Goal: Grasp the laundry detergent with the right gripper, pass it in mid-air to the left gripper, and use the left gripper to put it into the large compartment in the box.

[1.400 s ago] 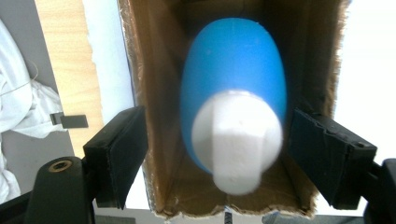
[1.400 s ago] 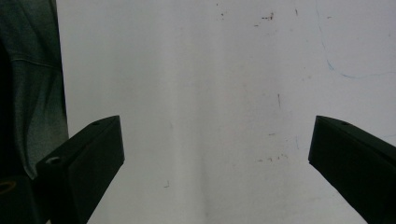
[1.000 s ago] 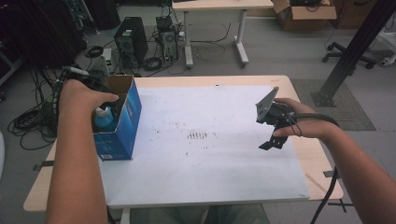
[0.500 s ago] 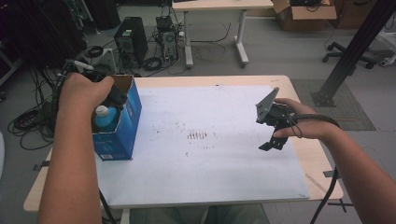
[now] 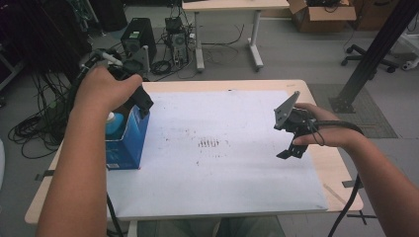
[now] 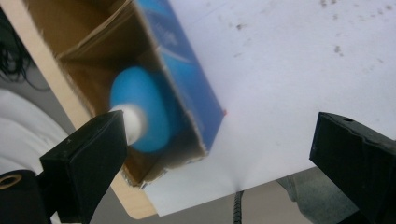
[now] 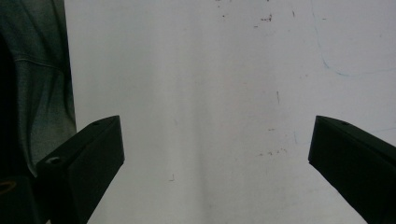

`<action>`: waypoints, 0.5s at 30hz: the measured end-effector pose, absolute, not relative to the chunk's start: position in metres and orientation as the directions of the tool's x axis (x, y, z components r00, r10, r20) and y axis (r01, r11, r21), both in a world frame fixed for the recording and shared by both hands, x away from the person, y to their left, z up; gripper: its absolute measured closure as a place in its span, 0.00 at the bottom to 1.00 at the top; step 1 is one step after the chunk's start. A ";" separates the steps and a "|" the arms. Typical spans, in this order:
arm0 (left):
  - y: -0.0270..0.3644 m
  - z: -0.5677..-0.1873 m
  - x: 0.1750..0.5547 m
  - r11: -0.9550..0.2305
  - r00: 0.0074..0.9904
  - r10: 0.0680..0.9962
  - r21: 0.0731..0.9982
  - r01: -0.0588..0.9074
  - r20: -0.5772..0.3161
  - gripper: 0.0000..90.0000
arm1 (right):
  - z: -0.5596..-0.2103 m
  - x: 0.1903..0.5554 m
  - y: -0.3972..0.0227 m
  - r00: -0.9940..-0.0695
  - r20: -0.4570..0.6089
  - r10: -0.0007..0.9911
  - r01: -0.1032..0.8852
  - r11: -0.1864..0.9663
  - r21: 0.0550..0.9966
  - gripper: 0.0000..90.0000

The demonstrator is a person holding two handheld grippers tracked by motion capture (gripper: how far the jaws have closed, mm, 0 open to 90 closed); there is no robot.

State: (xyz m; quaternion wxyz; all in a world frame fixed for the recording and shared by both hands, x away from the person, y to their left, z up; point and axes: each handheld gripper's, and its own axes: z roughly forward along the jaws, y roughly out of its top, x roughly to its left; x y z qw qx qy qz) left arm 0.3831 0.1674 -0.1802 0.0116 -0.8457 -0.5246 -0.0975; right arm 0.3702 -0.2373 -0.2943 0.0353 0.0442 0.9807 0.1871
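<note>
blue box [image 5: 129, 143] label blurred, blue bottle [image 6: 142, 109] inside

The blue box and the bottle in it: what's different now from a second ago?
The left tool has lifted up out of the blue box, away from the blue bottle. Its jaws have just been opening and stand wide with nothing between them; the bottle sits in the box. The right tool, open over the white sheet, stayed put, as did the box.
</note>
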 end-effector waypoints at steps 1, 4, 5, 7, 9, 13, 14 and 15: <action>0.163 -0.179 0.382 -0.470 0.452 0.875 0.080 0.879 0.175 0.05 | -0.294 0.370 -0.238 -0.994 -0.054 0.100 0.073 0.926 0.369 0.04; 0.149 -0.176 0.379 -0.535 0.519 0.838 0.073 0.841 0.168 0.05 | -0.293 0.369 -0.238 -0.994 -0.055 0.095 0.068 0.925 0.374 0.04; 0.144 -0.176 0.378 -0.561 0.546 0.822 0.063 0.825 0.166 0.05 | -0.293 0.368 -0.237 -0.994 -0.056 0.094 0.066 0.926 0.372 0.04; 0.135 -0.176 0.376 -0.605 0.590 0.790 0.054 0.794 0.168 0.05 | -0.293 0.367 -0.237 -0.994 -0.055 0.093 0.066 0.927 0.369 0.04; 0.124 -0.177 0.373 -0.647 0.633 0.758 0.059 0.760 0.161 0.05 | -0.292 0.367 -0.237 -0.994 -0.056 0.092 0.065 0.928 0.367 0.04; 0.111 -0.177 0.370 -0.731 0.720 0.679 0.041 0.681 0.145 0.05 | -0.291 0.368 -0.237 -0.994 -0.057 0.091 0.064 0.929 0.365 0.04; 0.109 -0.178 0.370 -0.746 0.735 0.663 0.036 0.665 0.141 0.05 | -0.291 0.368 -0.237 -0.994 -0.056 0.091 0.064 0.929 0.364 0.04; 0.106 -0.178 0.369 -0.758 0.748 0.649 0.034 0.651 0.139 0.05 | -0.291 0.368 -0.236 -0.994 -0.057 0.090 0.063 0.930 0.363 0.04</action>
